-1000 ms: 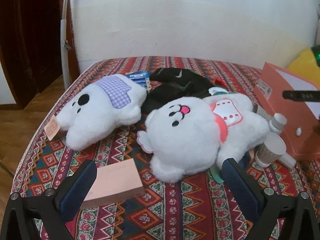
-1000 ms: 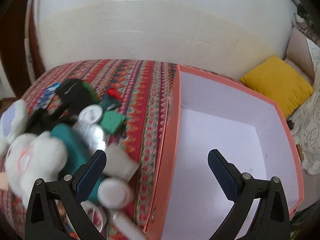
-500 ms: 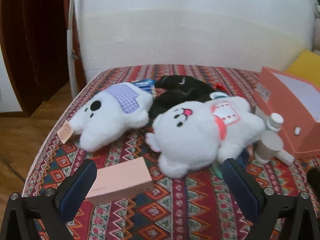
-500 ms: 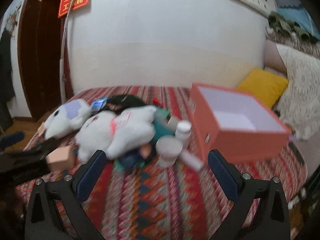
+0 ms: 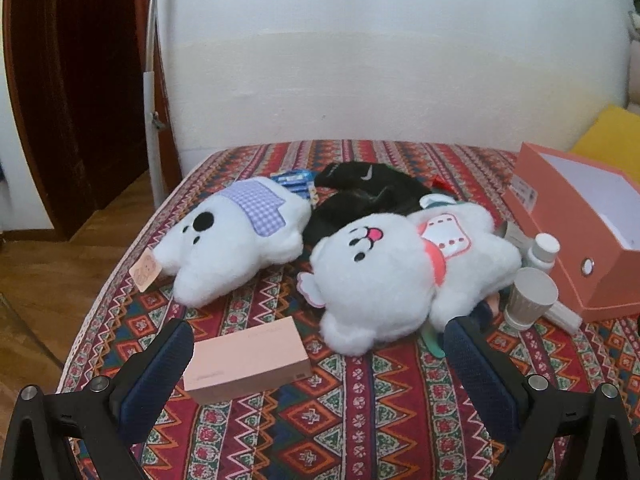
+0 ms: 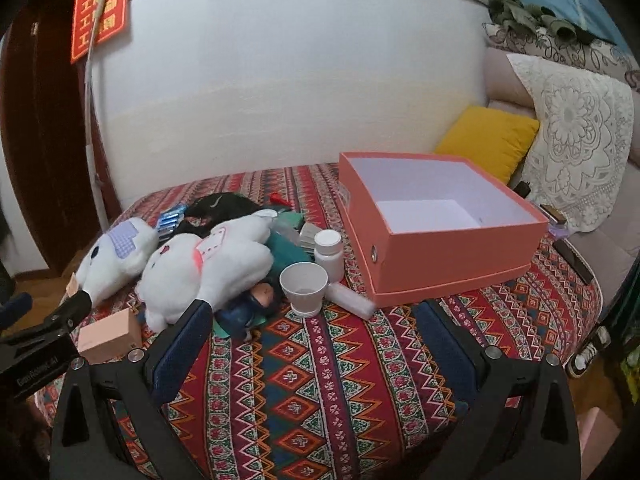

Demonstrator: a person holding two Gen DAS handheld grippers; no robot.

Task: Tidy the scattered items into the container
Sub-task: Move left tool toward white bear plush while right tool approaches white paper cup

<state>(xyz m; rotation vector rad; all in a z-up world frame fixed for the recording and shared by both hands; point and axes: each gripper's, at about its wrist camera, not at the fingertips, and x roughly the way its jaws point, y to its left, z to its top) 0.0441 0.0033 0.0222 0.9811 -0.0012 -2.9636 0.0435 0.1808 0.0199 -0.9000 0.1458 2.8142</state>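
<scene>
From the left wrist view, the left gripper (image 5: 318,354) stands wide and empty above a bed (image 5: 360,420) covered in a red patterned cloth. Just ahead of its left finger lies a pink box (image 5: 246,360). Beyond that rest two white plush toys: the one with a lilac patch (image 5: 236,240) ahead to the left, the one with a pink scarf (image 5: 404,268) ahead to the right. A black cloth (image 5: 368,192) is bunched behind them. Far right sit a paper cup (image 5: 530,298), a white bottle (image 5: 544,252) and the open orange container (image 5: 580,224). A white wall rises behind the bed; a dark wooden door and wood floor lie to the left.

From the right wrist view, the right gripper (image 6: 316,324) is also wide and empty. The cup (image 6: 304,288) and bottle (image 6: 329,254) stand straight ahead, the toys ahead to the left, and the container (image 6: 440,256) ahead to the right, with nothing inside. Behind it lies a yellow cushion (image 6: 488,140) by a lace-draped sofa (image 6: 576,140). A red sign (image 6: 100,8) hangs on the wall.
</scene>
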